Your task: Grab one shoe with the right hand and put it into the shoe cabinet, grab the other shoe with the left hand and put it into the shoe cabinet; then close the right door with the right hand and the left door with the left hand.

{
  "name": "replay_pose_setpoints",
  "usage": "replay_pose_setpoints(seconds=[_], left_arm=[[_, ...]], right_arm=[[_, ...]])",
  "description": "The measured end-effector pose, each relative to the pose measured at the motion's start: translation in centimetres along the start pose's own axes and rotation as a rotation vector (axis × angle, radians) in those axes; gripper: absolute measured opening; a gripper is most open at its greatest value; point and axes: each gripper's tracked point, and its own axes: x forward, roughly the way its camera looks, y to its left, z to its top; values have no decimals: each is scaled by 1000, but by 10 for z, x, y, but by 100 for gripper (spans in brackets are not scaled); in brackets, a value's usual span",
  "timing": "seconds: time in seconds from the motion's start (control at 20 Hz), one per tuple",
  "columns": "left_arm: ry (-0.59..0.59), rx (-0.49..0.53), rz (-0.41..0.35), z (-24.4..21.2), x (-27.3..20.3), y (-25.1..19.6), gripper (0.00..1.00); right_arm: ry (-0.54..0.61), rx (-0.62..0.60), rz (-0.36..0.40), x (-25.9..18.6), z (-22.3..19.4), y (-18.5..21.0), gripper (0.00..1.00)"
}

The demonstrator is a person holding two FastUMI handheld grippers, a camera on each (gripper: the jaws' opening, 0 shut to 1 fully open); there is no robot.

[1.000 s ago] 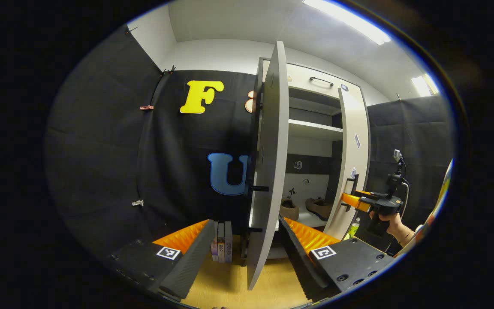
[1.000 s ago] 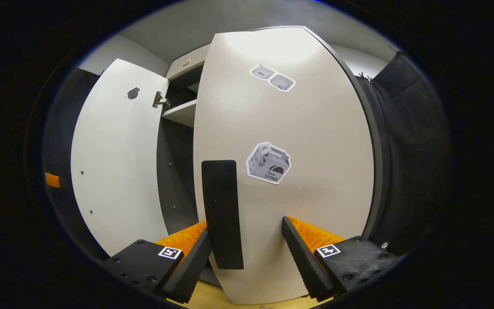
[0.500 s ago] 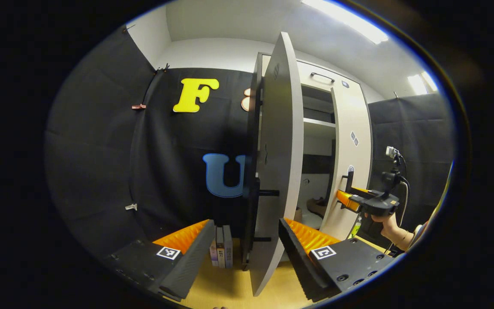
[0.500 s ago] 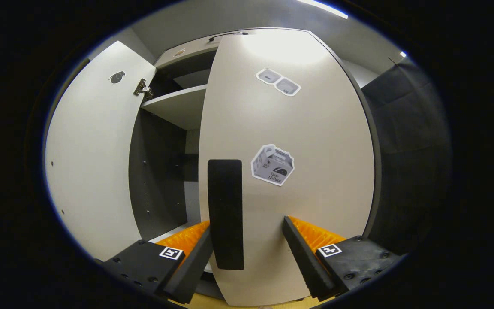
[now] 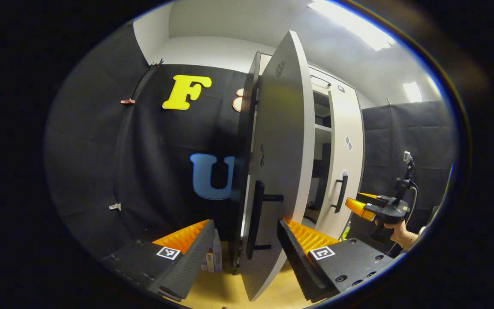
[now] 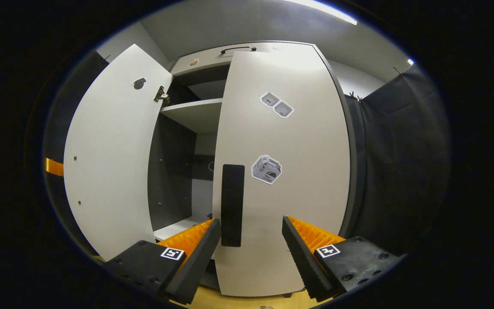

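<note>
Right now the shoe cabinet [image 6: 200,60] dominates both views, its two doors partway between open and shut. The right door [image 6: 290,180] stands nearly flush with the frame, which suggests its closing is almost done. The left door [image 5: 279,171] hangs out at an angle, its edge toward the left gripper view, so I judge it to be the door in hand.

The left claw [image 5: 243,249] is spread wide, its fingers either side of the left door's lower edge and black handle [image 5: 256,219], placed to push the panel rather than pinch it; whether a finger touches the door I cannot tell. The right claw [image 6: 251,253] is also wide and holds nothing, pointing at the right door's dark handle [image 6: 232,205] from just in front. In the left gripper view it sits apart from that door, held by a hand [image 5: 399,231].

The shoes should be inside on the bottom shelf, but the doors cover that part and nothing there can be made out. A few books [image 5: 212,259] stand on the floor beside the cabinet, partly cut off by the left claw.
</note>
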Motion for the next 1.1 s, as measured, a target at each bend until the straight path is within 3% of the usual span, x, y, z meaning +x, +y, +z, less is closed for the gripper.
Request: replay_pose_setpoints(seconds=[0.35,0.65,1.1], left_arm=[[5,-16,-143,-5,33,-63,93],[-1,15,-190,-8,70,-109,93],[-11,47,-190,-16,148,-160,95]], right_arm=[[10,11,13,-30,7,-18,95],[20,30,-3,-30,4,-48,95],[45,58,-45,-32,-8,-101,95]])
